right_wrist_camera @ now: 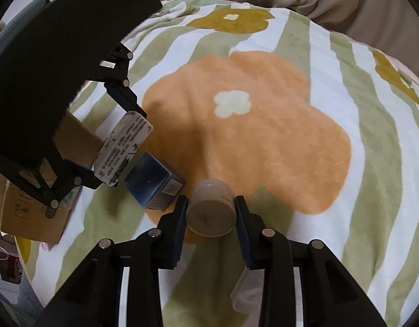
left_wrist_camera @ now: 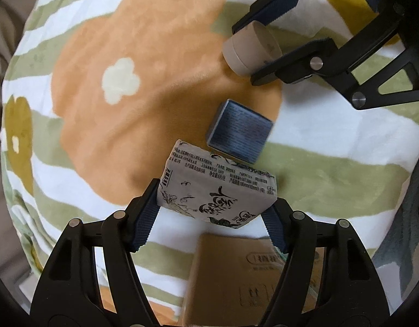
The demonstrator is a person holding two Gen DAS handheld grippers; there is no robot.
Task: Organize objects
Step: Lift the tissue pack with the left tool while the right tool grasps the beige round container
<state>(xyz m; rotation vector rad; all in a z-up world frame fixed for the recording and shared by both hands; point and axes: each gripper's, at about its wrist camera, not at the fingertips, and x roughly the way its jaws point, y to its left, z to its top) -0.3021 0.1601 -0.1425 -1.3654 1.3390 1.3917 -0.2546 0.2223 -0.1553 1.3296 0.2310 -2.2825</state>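
Soft striped bedding with a big orange flower print (right_wrist_camera: 250, 141) is serving as the work surface, with grey cloth bunched beyond its far edge.

Between the pads of the left gripper (left_wrist_camera: 212, 212) a tissue pack (left_wrist_camera: 215, 188) is sitting clamped by its two ends, tilted and lifted clear of the blanket; the jaws are pressing in on it from either side. Directly under those jaws a brown cardboard box (left_wrist_camera: 236, 280) is lying, so the pack is probably being carried to or from it, and gripping by the ends is leaving the broad face free to go down flat. Just ahead of the jaws a small blue box (left_wrist_camera: 239, 130) is resting on the orange patch.

The right gripper (right_wrist_camera: 210, 212) is closing its jaws on a pale round jar (right_wrist_camera: 212, 209), pads bearing on opposite sides of its wall, base toward the camera. Whether the jar is touching the blanket I cannot tell. To the left of these jaws the blue box is lying near; beyond it the left gripper is hanging over the cardboard box. Below the right finger a clear plastic container (right_wrist_camera: 242, 294) is showing faintly.
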